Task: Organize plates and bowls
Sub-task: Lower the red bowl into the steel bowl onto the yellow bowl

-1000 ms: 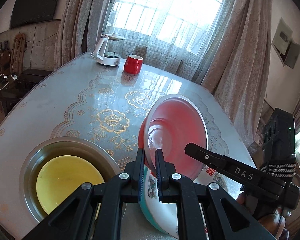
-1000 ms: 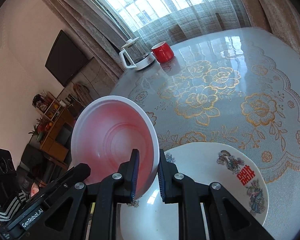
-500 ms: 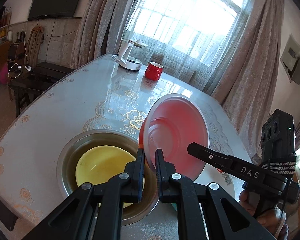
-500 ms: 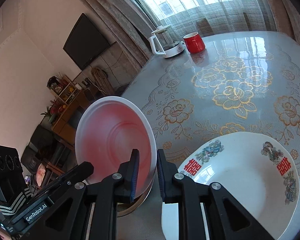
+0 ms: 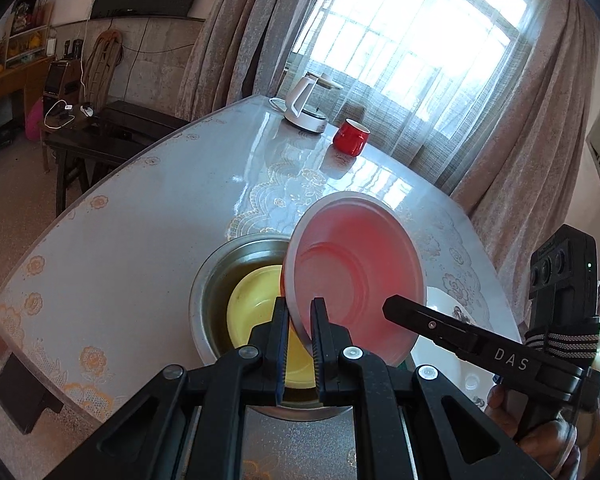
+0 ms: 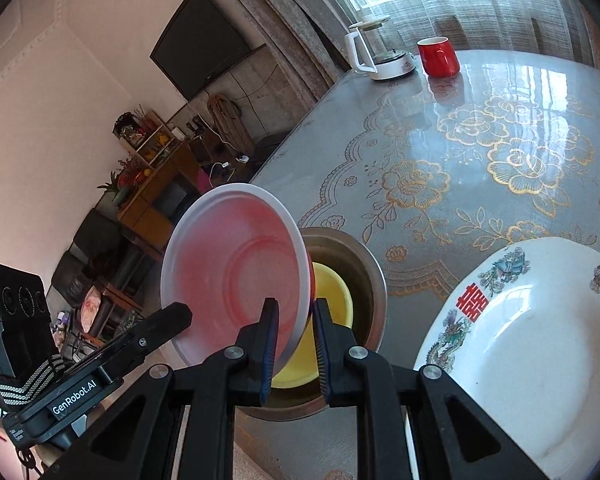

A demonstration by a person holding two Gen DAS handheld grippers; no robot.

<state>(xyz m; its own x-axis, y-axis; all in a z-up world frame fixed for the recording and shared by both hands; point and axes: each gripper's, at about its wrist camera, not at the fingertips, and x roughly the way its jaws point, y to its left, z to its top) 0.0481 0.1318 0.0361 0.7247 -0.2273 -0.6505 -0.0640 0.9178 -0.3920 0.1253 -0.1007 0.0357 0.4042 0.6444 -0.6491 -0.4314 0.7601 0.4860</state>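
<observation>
Both hand-held grippers pinch red bowl (image 5: 356, 280) rim, tilted.
Level it, lower centred into yellow bowl (image 5: 256, 304), release.

Take the wide steel basin (image 6: 374, 276) on the floral-patterned worktop (image 6: 480, 168) as your landmark. Inside it lies the round yellow plate (image 6: 334, 288). Above its near-left part you hold the tilted pink plastic bowl (image 6: 236, 272), your left tool (image 5: 300, 322) and right tool (image 6: 296, 322) each gripping its rim. Right of the basin lies the white decorated porcelain plate (image 6: 540, 344). Far behind it stand the white kettle (image 6: 376, 50) and red mug (image 6: 438, 56).
</observation>
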